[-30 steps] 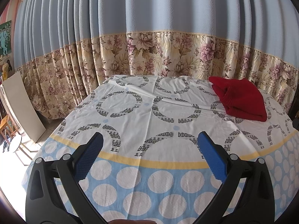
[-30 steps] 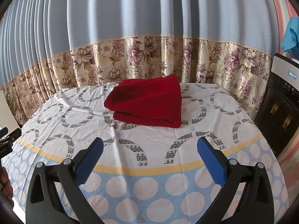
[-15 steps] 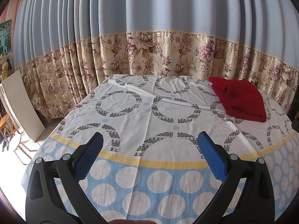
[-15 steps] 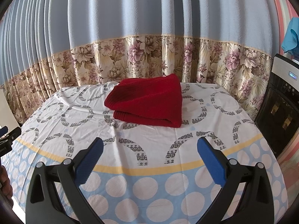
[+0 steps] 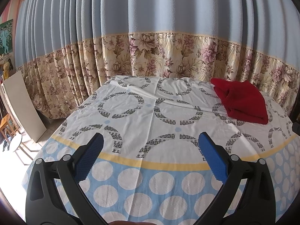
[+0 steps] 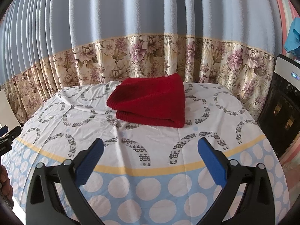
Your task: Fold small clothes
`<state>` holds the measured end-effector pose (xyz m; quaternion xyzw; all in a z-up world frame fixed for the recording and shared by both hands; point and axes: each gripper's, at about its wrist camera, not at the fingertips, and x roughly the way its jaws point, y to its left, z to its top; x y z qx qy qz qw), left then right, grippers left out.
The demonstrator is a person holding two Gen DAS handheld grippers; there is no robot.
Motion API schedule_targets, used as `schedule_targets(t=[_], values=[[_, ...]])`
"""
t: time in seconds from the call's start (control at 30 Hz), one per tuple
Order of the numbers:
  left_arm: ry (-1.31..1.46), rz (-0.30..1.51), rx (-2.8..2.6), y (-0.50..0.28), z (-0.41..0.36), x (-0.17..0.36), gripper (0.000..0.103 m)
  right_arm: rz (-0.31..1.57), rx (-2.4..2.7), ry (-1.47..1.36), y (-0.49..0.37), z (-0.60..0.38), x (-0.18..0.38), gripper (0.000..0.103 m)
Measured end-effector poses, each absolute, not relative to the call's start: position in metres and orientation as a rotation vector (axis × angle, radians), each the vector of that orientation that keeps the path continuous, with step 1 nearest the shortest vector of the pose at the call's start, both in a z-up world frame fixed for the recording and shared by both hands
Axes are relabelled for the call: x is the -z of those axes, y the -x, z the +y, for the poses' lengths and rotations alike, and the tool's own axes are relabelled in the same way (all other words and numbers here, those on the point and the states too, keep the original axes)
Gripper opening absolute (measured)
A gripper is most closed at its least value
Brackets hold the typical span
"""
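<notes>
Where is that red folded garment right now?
The red folded garment lies on the patterned tablecloth near the floral curtain, at far right in the left view.

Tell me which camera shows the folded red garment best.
The right wrist view: the red garment sits centred, its stacked folded edges facing the camera, beyond the open fingers. The left wrist view shows it off to the right, smaller and distorted.

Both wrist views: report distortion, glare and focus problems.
Left wrist view: strong fisheye bending of the curtain pleats and dark corner vignetting; the floor at lower left is overexposed; the red folded garment and tablecloth look sharp. Right wrist view: same barrel bend; light is even, and the red folded garment casts a soft shadow.
</notes>
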<state>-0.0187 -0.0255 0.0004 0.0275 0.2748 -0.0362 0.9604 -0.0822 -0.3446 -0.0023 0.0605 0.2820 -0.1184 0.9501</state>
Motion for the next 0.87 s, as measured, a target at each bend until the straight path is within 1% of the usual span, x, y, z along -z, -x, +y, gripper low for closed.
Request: schedule_targets(t=[0.87], values=[[-0.07,0.573,0.073,0.0149,-0.034,0.0021,0.1,0.585,0.237,-0.125,0.0774,-0.3438,0.0059,0.1]])
